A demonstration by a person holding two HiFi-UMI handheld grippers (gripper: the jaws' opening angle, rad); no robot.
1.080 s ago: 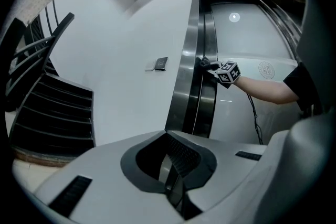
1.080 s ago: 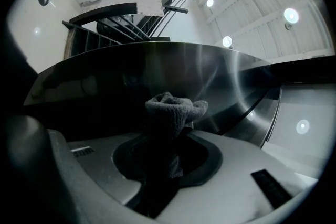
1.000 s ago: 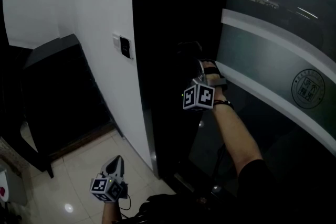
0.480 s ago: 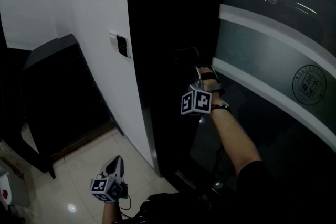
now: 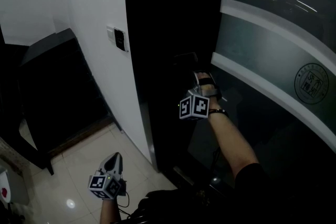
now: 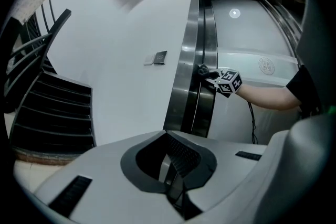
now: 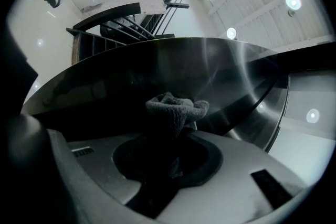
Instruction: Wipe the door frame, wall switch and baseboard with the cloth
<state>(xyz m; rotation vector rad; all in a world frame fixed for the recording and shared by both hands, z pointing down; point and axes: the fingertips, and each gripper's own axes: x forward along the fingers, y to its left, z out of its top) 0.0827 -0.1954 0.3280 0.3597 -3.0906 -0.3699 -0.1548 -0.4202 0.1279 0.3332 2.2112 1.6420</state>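
Observation:
My right gripper (image 5: 202, 79) is shut on a bunched grey cloth (image 7: 176, 109) and holds it against the dark, shiny metal door frame (image 7: 157, 68), at about mid height of the door frame (image 5: 157, 60). The wall switch (image 5: 118, 39) sits on the white wall left of the frame, well apart from the cloth. From the left gripper view the switch (image 6: 157, 57), the frame (image 6: 190, 76) and the right gripper (image 6: 209, 72) all show. My left gripper (image 5: 115, 161) hangs low over the tile floor, shut and empty, its fingertips (image 6: 169, 161) together.
A frosted glass door panel (image 5: 273, 60) with a round emblem lies right of the frame. A dark stair-like structure (image 5: 52, 92) fills the left side. Light floor tiles (image 5: 79, 176) spread below, and a cable (image 6: 251, 123) trails down from the right arm.
My right gripper has slid a little down the door frame with the cloth. The left gripper has hardly moved.

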